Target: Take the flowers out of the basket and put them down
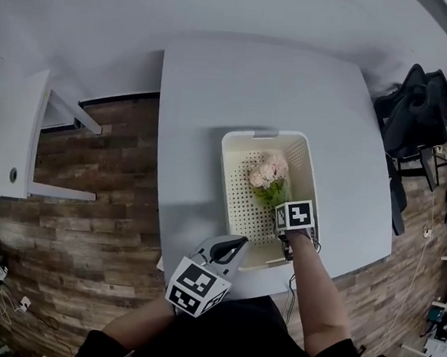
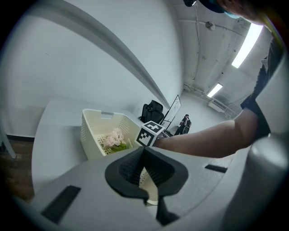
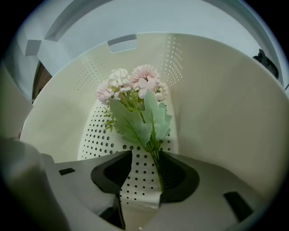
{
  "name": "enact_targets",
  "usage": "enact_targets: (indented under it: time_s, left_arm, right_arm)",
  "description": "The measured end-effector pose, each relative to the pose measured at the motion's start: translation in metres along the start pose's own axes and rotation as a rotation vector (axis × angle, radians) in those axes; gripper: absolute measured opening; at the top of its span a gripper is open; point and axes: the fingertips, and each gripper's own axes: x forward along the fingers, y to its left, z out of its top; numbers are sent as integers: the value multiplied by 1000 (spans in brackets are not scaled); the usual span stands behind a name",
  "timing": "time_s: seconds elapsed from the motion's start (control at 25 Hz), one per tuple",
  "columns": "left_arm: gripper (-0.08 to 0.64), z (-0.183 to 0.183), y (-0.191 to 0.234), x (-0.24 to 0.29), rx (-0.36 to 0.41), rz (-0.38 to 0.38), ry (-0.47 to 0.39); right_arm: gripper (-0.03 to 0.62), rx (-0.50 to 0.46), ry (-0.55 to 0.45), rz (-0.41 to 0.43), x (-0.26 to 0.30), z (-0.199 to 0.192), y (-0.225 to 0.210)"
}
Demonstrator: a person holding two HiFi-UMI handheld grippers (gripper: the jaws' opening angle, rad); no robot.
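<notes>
— What does the right gripper view show that the head view hides?
— The right gripper's (image 3: 142, 176) jaws stand apart, released, with green stems between them along the right pad. From above, its marker cube (image 1: 294, 216) covers that.
— And the left gripper (image 2: 143, 151)?
— Clenched on nothing, just short of the cream basket (image 3: 216, 113).
— The flowers (image 3: 137, 113)?
— Lying lengthwise on the basket's perforated floor, stems toward the person and pink blooms toward the far wall.
</notes>
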Motion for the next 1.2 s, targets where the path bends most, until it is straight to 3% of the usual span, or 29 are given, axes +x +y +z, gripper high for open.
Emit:
enact_targets:
  time_s: [0.16,0.24,0.72,1.2]
  left_arm:
    - [8,1,7,0,-8,6,1]
    - [6,0,10,-1,-13,10,3]
    - [8,-5,-1,2,-15,0,11]
    - [7,-4,-13,-3,9,-3,7]
  right_arm:
    - [174,40,-6,-7,5,0,-5]
    - [87,44,-10,-8,6,1,-6]
    - [50,4,-16,-25,8,2,-9]
    - [31,37,-234,75,-37,27,12]
